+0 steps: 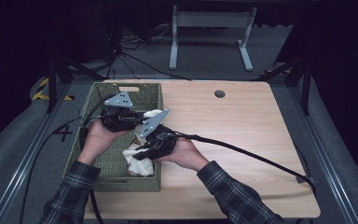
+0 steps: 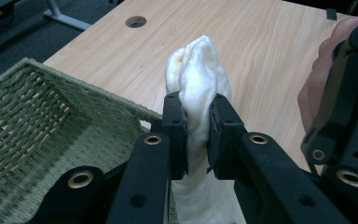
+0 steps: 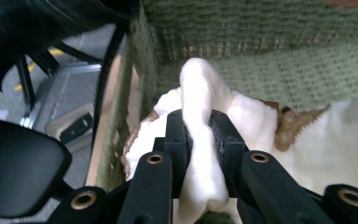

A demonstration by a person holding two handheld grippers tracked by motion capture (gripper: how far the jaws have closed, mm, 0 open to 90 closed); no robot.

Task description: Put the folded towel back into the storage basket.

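Over the basket [image 1: 103,164], both grippers' fingers [image 2: 175,133] pinch the white cloth [image 2: 196,79] between them.

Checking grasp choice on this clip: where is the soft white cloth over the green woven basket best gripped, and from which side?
Grip a bunched fold at the edge of the soft white cloth, coming from above the green woven basket. It is limp and crumpled, so a gathered ridge fills the fingers, as both the left gripper and right gripper pinch now.
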